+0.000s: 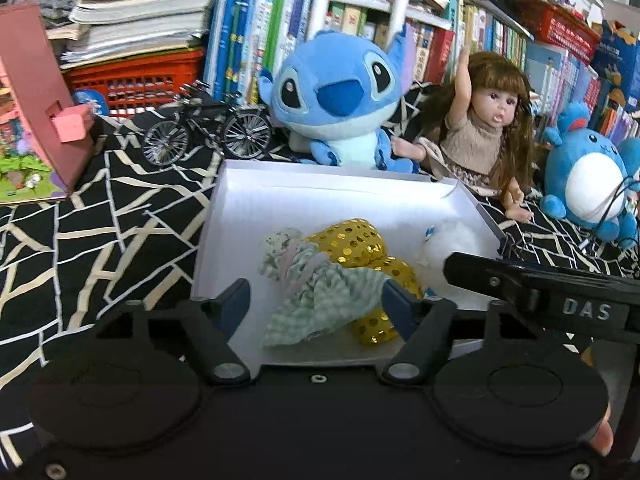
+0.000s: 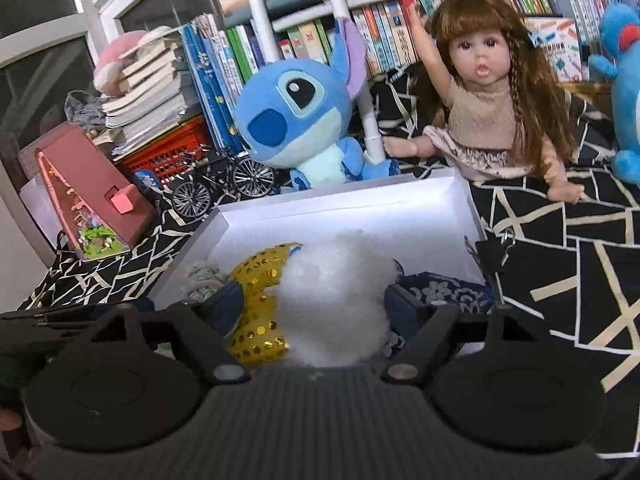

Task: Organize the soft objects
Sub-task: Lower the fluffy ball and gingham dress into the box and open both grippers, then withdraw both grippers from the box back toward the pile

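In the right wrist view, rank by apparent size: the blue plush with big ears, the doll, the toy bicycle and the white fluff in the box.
1. Doll
2. Blue plush, close behind the doll
3. White fluff, though nearness to the camera inflates it
4. Toy bicycle

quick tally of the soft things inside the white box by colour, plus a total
gold sequin cushion: 1
green checked cloth: 1
white fluffy stuffing: 1
navy floral pouch: 1
total in the white box: 4

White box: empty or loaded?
Loaded. The white box holds a green checked cloth, gold sequin piece and white stuffing.
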Action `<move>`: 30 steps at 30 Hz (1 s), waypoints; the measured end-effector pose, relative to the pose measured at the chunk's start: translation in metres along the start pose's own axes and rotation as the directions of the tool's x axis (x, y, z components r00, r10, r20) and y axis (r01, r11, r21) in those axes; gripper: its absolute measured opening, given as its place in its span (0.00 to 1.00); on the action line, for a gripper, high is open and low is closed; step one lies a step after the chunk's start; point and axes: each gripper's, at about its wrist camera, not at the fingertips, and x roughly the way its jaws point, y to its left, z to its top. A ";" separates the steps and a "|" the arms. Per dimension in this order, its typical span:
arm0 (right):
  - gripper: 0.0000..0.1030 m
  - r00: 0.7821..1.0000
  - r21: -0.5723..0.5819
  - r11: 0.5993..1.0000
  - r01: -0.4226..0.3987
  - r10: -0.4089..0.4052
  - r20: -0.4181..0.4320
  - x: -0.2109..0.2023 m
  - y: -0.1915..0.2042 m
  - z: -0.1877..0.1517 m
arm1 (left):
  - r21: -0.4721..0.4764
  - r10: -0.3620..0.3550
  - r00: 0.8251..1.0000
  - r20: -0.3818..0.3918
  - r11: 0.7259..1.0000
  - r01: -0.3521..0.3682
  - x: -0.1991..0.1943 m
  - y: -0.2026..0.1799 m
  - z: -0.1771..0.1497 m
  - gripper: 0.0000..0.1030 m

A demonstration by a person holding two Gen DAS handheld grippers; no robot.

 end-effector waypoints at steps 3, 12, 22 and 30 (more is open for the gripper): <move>0.86 1.000 -0.031 1.000 0.003 -0.002 0.029 -0.012 0.005 -0.001 | -0.002 0.003 1.000 0.025 1.000 -0.003 -0.010 0.001 -0.004 0.76; 0.91 0.994 -0.114 0.993 0.017 -0.004 0.110 -0.052 0.019 -0.012 | 0.012 -0.028 0.997 0.077 1.000 0.028 -0.045 -0.004 -0.019 0.82; 0.96 0.983 -0.164 0.986 0.042 -0.012 0.182 -0.086 0.027 -0.032 | 0.034 -0.047 0.990 0.130 0.999 0.043 -0.083 -0.010 -0.040 0.84; 1.00 0.976 -0.207 0.976 0.073 -0.027 0.217 -0.104 0.033 -0.052 | 0.034 -0.058 0.988 0.145 0.998 0.053 -0.102 -0.008 -0.061 0.86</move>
